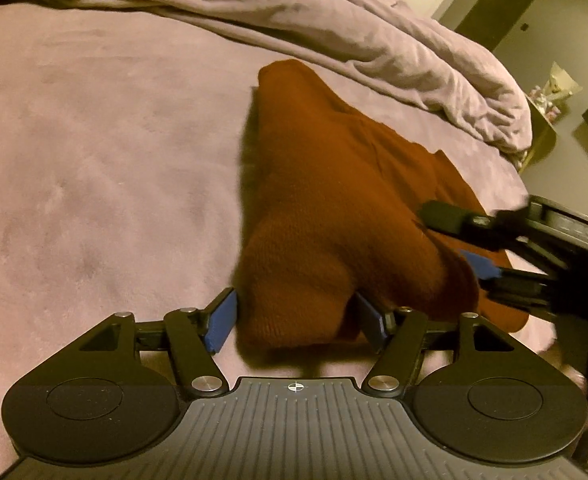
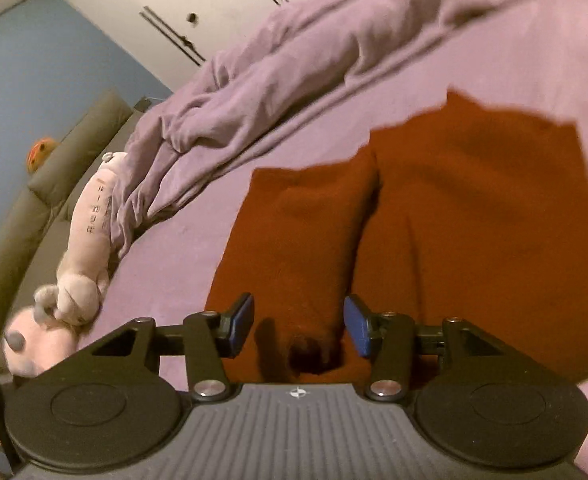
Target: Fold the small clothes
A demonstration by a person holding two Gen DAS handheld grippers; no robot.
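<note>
A rust-orange knit garment [image 1: 334, 200] lies on the mauve bed cover [image 1: 93, 160]. My left gripper [image 1: 298, 322] is open, with its blue pads on either side of a raised fold of the garment. My right gripper shows at the right edge of the left wrist view [image 1: 450, 236], open, fingers over the garment's right part. In the right wrist view the garment [image 2: 434, 220] fills the middle, and my right gripper [image 2: 298, 326] is open around a lifted ridge of the fabric; the pads stand apart from it.
A crumpled mauve duvet [image 1: 334, 28] lies bunched along the far side of the bed. A pink plush toy [image 2: 85, 240] lies at the bed's left edge by a grey headboard cushion [image 2: 33, 208]. The bed's edge and the floor lie at the right [image 1: 566, 152].
</note>
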